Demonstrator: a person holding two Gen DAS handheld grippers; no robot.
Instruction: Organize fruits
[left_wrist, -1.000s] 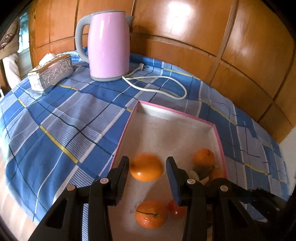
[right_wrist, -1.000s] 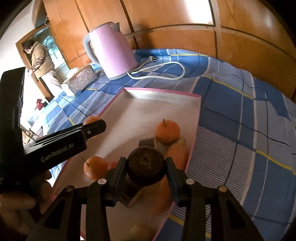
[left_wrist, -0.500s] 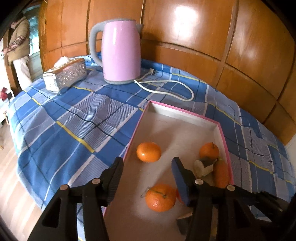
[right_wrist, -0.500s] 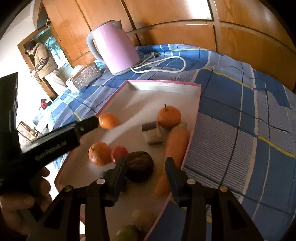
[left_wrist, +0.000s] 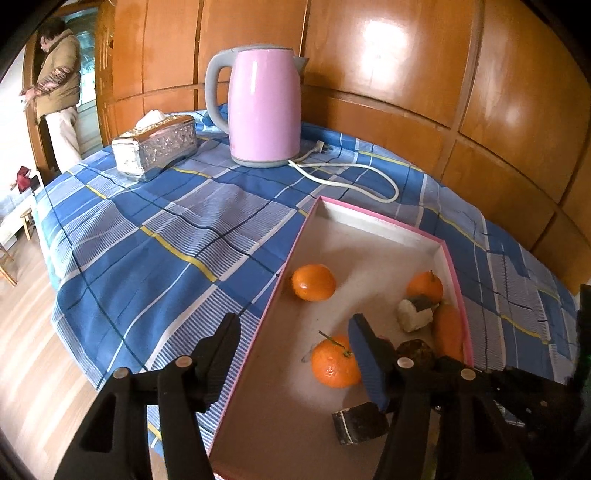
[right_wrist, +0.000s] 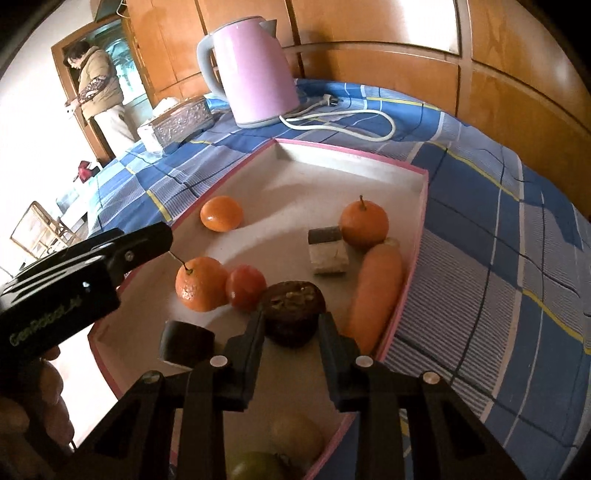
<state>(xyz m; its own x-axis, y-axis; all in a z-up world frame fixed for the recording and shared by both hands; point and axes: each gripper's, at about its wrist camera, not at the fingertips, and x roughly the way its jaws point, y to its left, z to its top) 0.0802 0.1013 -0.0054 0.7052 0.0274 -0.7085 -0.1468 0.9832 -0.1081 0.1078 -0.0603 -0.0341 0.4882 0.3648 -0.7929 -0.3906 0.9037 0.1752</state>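
Note:
A pink-rimmed tray (left_wrist: 373, 220) (right_wrist: 421, 206) lies on the checked cloth. It holds three oranges (left_wrist: 313, 282) (left_wrist: 424, 286) (left_wrist: 334, 363), a carrot (right_wrist: 375, 291), a red fruit (right_wrist: 245, 282), a cake piece (right_wrist: 328, 251), a dark block (right_wrist: 186, 341) and a brown muffin (right_wrist: 293, 306). My left gripper (left_wrist: 293, 354) hangs over the tray's near left rim, jaws opening, with nothing between them. My right gripper (right_wrist: 291, 332) sits just short of the muffin, jaws closing. The muffin rests on the tray at its fingertips, unpressed. A green fruit (right_wrist: 255, 465) shows under that gripper.
A pink kettle (left_wrist: 264, 110) with a loose white cord (left_wrist: 351, 177) and a silver tissue box (left_wrist: 155, 146) stand at the table's back. Wood panelling closes off the far side. The table drops to wooden floor on the left, where a person (left_wrist: 55, 85) stands in a doorway.
The left gripper pulled back from the orange at the tray's left and widened. The right gripper set the muffin down in the tray, drew back slightly, and its jaws narrowed.

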